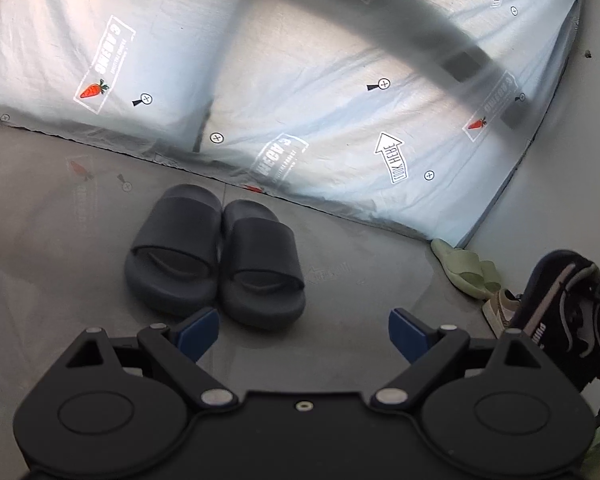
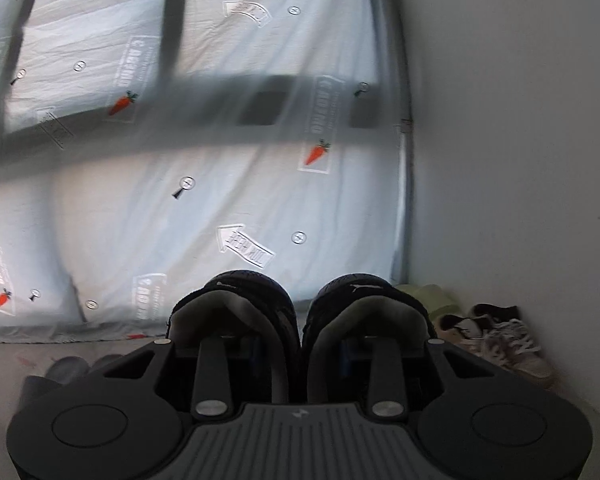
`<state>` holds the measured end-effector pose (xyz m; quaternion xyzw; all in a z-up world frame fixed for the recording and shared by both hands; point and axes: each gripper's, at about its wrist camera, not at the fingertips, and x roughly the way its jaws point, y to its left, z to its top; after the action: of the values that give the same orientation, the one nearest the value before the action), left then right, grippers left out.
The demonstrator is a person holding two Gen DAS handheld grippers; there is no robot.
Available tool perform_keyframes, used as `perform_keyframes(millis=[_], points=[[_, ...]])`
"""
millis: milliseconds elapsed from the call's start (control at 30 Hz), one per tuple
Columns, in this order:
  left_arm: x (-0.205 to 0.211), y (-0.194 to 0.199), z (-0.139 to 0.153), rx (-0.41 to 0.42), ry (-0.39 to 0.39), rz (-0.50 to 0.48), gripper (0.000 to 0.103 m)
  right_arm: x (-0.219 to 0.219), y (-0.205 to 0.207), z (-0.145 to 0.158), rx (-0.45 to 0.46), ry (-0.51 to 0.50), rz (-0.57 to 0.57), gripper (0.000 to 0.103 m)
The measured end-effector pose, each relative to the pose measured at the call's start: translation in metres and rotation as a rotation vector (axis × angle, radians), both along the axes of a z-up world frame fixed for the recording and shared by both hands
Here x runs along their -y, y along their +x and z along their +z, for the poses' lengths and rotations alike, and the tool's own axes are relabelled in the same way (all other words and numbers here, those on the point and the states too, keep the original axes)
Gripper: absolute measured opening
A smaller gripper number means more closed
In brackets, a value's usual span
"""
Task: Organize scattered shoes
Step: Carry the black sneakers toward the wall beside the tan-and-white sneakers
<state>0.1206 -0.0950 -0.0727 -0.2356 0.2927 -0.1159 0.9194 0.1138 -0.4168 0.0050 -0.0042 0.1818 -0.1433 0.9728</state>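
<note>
Our left gripper (image 1: 304, 334) has its blue fingers (image 1: 198, 334) spread wide, with nothing between them, above the grey floor (image 1: 60, 248). On the right gripper (image 2: 300, 354) each finger goes down inside one shoe of the pair of black sneakers (image 2: 244, 300), and they clamp the two inner walls together, so this pair is lifted from the ground. In the left wrist view we see one of these sneakers at the right edge, tilted in the air.

The floor is smooth and a little shiny; it reflects the prints of the sheet. A pair of dark slides (image 1: 216, 256) stands on it just in front of the open fingers, the two touching side by side, toes toward the bed. The bed is low, covered by a pale blue sheet (image 1: 320, 112) with carrots and arrows printed on it, and dark shadows cross it. A plain white wall (image 2: 520, 140) closes the room on the right. In the corner between bed and wall lie green slides (image 1: 466, 270), and near them beige sneakers (image 2: 512, 340) by the wall.
</note>
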Motion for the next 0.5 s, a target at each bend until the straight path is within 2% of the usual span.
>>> perform_keyframes(millis=[200, 300, 500], points=[[0.054, 0.014, 0.005, -0.002, 0.005, -0.038, 0.092, 0.066, -0.028, -0.009, -0.079, -0.016, -0.057, 0.037], [0.083, 0.020, 0.006, -0.005, 0.006, -0.049, 0.092, 0.094, -0.034, -0.017, -0.079, 0.004, -0.076, 0.037], [0.124, 0.026, 0.005, -0.021, -0.008, -0.029, 0.092, 0.135, -0.024, -0.025, -0.089, 0.024, -0.024, 0.037]])
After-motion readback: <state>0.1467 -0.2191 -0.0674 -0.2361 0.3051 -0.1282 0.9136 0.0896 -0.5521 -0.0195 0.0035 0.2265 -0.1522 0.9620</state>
